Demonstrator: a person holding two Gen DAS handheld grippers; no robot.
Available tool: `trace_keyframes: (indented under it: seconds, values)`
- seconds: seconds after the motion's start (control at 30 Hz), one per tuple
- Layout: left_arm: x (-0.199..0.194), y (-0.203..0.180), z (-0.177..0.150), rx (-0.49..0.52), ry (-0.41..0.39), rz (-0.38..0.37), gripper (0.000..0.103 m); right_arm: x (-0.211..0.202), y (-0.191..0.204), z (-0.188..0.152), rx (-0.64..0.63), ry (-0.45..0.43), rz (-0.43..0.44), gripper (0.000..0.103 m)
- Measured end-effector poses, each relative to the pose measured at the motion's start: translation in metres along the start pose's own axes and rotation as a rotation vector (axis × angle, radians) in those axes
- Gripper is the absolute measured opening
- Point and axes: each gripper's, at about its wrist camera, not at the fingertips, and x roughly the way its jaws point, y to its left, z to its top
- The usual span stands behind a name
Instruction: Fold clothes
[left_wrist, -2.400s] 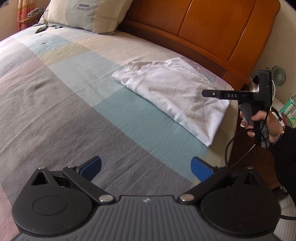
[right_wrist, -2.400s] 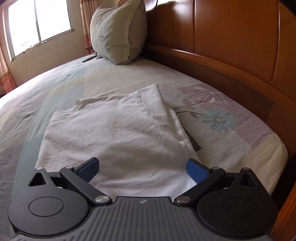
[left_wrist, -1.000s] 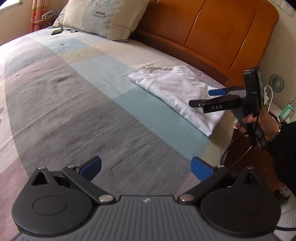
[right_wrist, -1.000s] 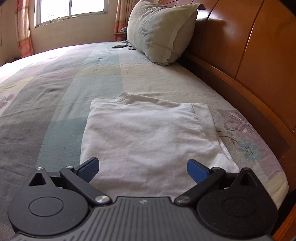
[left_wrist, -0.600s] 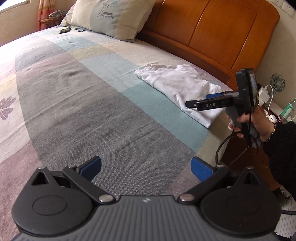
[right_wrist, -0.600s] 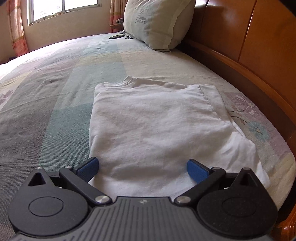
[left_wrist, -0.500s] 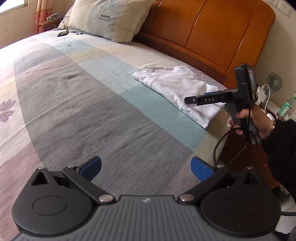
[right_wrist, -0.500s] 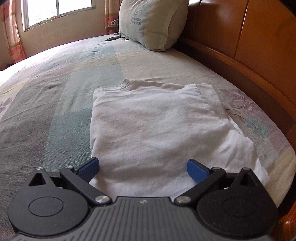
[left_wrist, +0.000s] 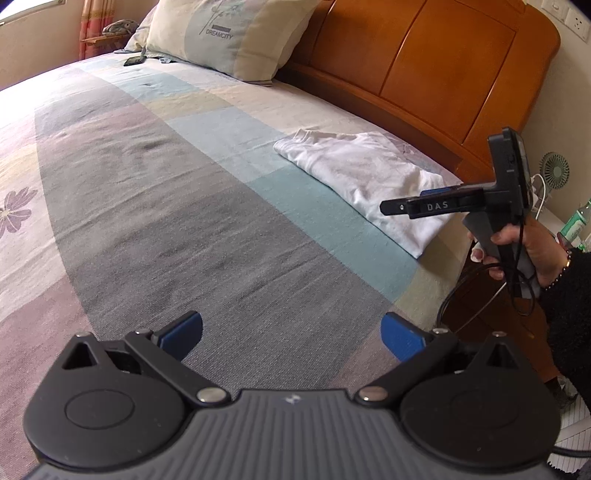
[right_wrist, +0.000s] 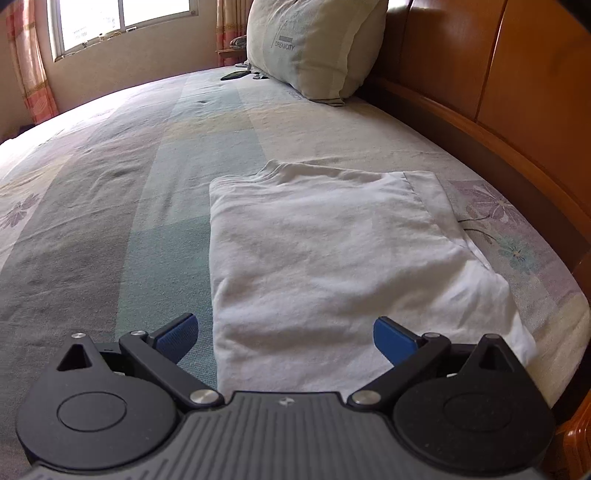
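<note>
Lying ahead of spread jaws, folded shirt (right_wrist: 332, 258)

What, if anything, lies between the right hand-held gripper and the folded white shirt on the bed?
Nothing visible. The right hand-held gripper is open, directly at the near edge of the white shirt, with only bedspread around it.

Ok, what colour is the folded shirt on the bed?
Plain white. The folded shirt shows best in the right wrist view, lying on the patchwork bedspread.
</note>
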Motion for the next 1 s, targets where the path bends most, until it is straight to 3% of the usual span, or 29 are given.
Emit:
trace_keyframes:
  seconds: [0.43, 0.6, 0.77, 0.9, 1.0]
  values:
    - [-0.016, -0.010, -0.003, 0.023, -0.025, 0.000, 0.102, -0.015, 0.032, -0.020, -0.013, 0.066, 0.106, 0.103]
    - [-0.019, -0.011, -0.004, 0.023, -0.029, 0.011, 0.102, -0.015, 0.035, -0.029, 0.005, 0.100, 0.097, 0.103]
    - [-0.022, -0.011, -0.003, 0.022, -0.039, 0.016, 0.102, -0.030, 0.038, -0.032, 0.009, 0.020, 0.185, 0.103]
    - [-0.024, -0.013, -0.004, 0.034, -0.042, 0.031, 0.102, -0.024, 0.038, -0.046, 0.005, 0.082, 0.180, 0.103]
    - [-0.023, -0.013, -0.004, 0.034, -0.038, 0.031, 0.102, -0.037, 0.020, -0.049, 0.038, 0.035, 0.202, 0.103]
